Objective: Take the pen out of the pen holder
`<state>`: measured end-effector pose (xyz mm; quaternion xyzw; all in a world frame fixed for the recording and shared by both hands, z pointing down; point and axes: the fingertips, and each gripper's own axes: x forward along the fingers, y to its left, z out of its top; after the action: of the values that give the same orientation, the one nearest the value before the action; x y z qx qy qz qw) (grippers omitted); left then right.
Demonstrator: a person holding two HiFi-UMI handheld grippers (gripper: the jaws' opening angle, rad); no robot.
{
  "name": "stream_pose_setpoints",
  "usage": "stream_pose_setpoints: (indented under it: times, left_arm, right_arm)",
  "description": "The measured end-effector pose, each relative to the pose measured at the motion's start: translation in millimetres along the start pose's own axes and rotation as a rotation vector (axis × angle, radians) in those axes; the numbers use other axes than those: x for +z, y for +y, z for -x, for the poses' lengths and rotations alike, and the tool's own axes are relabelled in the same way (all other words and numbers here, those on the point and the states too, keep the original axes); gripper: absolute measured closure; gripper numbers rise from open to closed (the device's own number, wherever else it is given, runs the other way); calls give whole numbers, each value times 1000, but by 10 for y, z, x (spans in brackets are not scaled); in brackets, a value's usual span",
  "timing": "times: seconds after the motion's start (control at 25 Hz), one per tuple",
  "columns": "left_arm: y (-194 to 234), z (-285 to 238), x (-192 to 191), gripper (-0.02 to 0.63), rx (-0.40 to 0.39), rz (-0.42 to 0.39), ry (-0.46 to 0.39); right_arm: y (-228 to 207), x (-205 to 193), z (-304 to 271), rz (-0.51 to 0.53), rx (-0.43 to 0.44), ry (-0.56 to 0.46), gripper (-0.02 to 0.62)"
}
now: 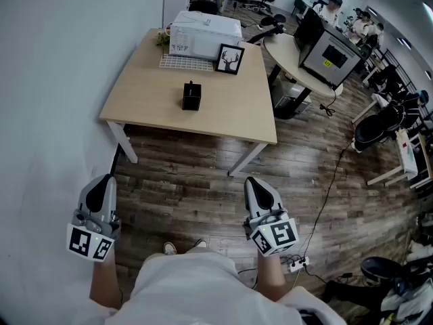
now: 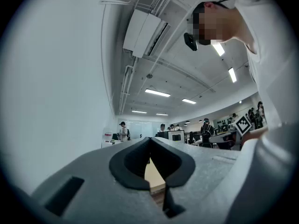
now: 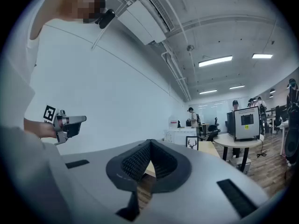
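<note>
The left gripper (image 1: 103, 181) and the right gripper (image 1: 257, 183) hovered over the wood floor (image 1: 183, 188), well short of the table - each with its jaws pressed together and nothing between them. The black pen holder (image 1: 191, 96) stood upright near the middle of the light wooden table (image 1: 145, 100), with a framed deer picture (image 1: 230, 59) behind it.

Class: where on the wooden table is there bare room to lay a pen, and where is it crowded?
Bare: the light wooden table both sides of the black pen holder. Crowded: far edge, by the white box and framed deer picture.
</note>
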<state>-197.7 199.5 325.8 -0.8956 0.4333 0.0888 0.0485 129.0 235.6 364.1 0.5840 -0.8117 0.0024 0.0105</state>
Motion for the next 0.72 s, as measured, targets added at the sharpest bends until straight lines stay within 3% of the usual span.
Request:
stream_pose_setpoints:
  times: [0.48, 0.72]
  left_arm:
    - [-42, -18, -139, 592, 14, 40, 19]
    - [-147, -43, -187, 592, 15, 53, 30]
  right_arm:
    - [31, -64, -157, 12, 32, 35, 597]
    - [107, -84, -233, -25, 131, 48, 595]
